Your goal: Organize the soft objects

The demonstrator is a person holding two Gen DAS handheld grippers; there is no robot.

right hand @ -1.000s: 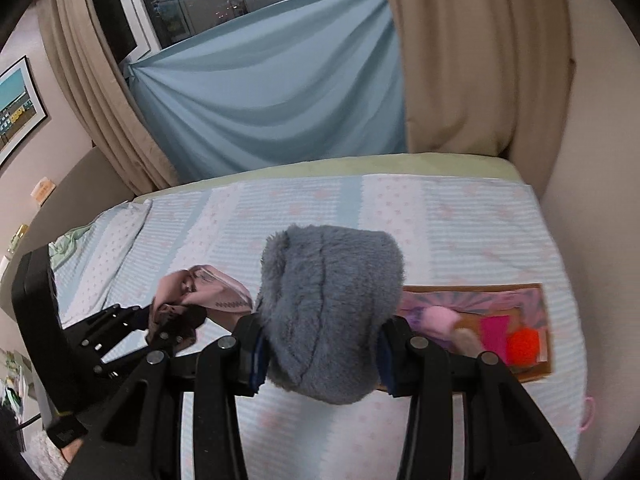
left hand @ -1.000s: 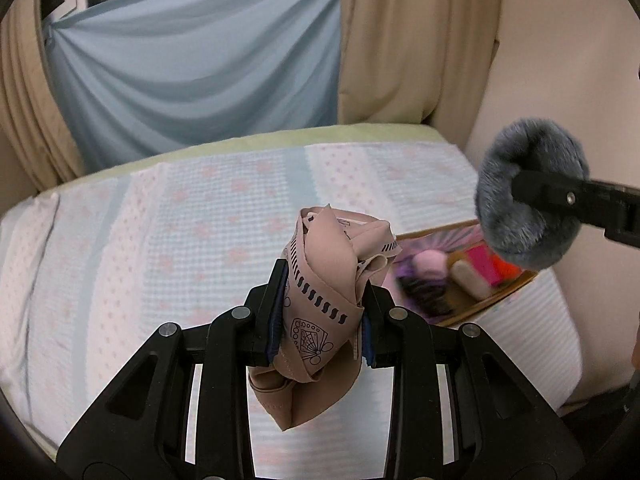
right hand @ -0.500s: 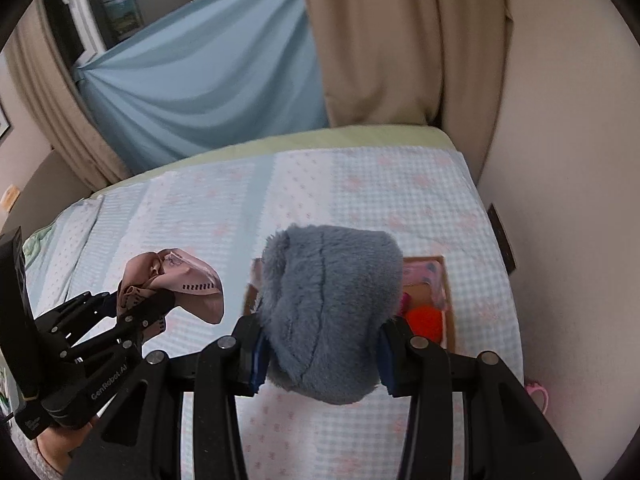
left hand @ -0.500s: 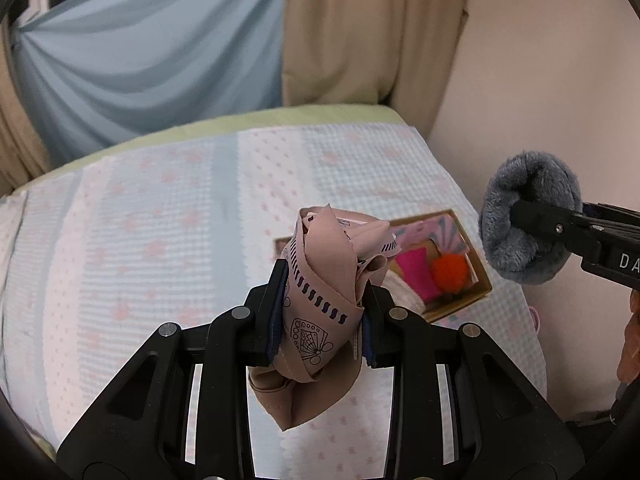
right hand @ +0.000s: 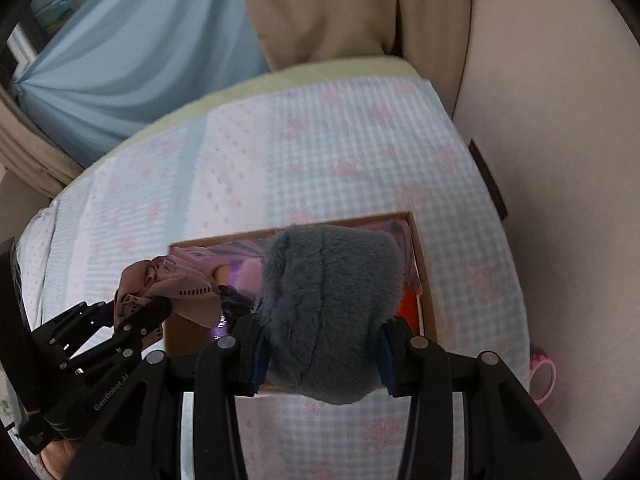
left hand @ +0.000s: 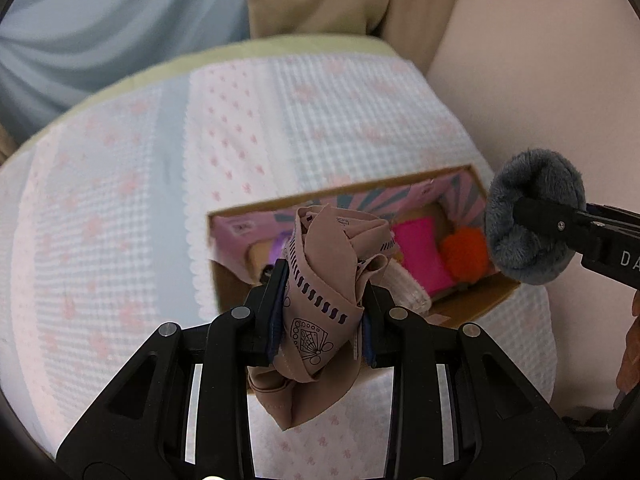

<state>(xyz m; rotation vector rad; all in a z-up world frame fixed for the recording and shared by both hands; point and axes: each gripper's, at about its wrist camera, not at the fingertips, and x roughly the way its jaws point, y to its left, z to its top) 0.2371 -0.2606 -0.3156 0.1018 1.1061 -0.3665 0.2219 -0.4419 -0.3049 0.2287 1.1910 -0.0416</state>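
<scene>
My left gripper (left hand: pixel 322 312) is shut on a crumpled tan printed cloth (left hand: pixel 328 280) and holds it over the near edge of an open cardboard box (left hand: pixel 472 304) on the bed. My right gripper (right hand: pixel 320 356) is shut on a grey fluffy plush piece (right hand: pixel 328 312), held above the same box (right hand: pixel 424 280). The plush piece (left hand: pixel 532 216) shows at the right of the left wrist view, the cloth (right hand: pixel 168 288) at the left of the right wrist view. The box holds a pink piece (left hand: pixel 420 252), an orange pom-pom (left hand: pixel 464 252) and a cream piece (left hand: pixel 408 288).
The bed has a pale blue and pink checked cover (left hand: pixel 120 220). A beige wall (right hand: pixel 560 160) runs close along the right side. Blue and tan curtains (right hand: pixel 160 48) hang behind. A pink ring-shaped object (right hand: pixel 542 380) lies at the bed's right edge.
Both grippers have moved forward and down toward the box, which now looks larger and sits directly under them. Both holds are unchanged.
</scene>
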